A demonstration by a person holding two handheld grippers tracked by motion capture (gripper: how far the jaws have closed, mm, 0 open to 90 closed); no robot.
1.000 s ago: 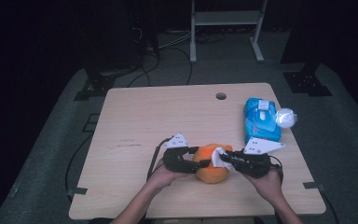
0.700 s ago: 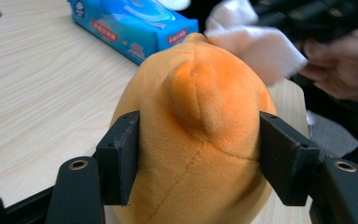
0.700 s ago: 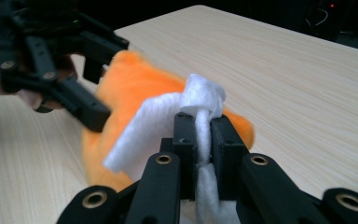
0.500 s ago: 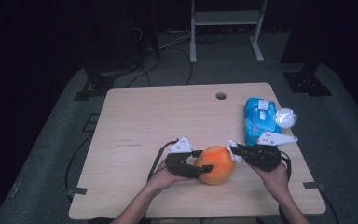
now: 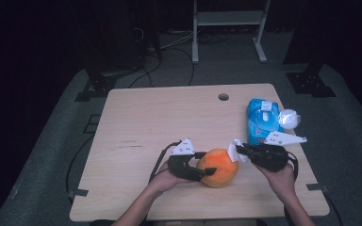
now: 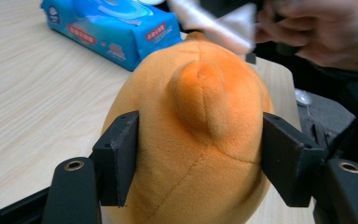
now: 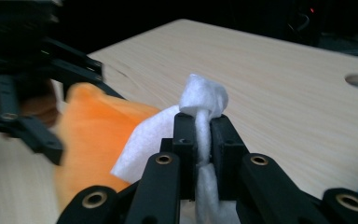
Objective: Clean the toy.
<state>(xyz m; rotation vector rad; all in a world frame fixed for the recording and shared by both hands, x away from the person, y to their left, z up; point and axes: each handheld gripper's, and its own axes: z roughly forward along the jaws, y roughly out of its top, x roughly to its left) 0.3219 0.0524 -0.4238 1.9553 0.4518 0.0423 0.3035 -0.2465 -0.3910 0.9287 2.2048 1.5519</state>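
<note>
An orange plush toy (image 5: 219, 167) rests near the table's front edge. My left gripper (image 5: 207, 163) comes in from its left, and its jaws press on both sides of the plush (image 6: 191, 140). Those jaws have just been opening a little, with the plush still between them. My right gripper (image 5: 239, 150) is at the plush's upper right, shut on a folded white wipe (image 5: 233, 149). In the right gripper view the wipe (image 7: 203, 98) sticks up between the pads, with the plush (image 7: 93, 135) just beyond at the left.
A blue pack of wipes (image 5: 260, 120) lies at the right of the wooden table (image 5: 160, 117), with a white round object (image 5: 288, 117) beside it. There is a cable hole (image 5: 223, 97) near the far edge. A metal stand is on the dark floor behind.
My right gripper has drawn the wipe to the right, from over the plush to its right edge. The left gripper and the plush have stayed in place.
</note>
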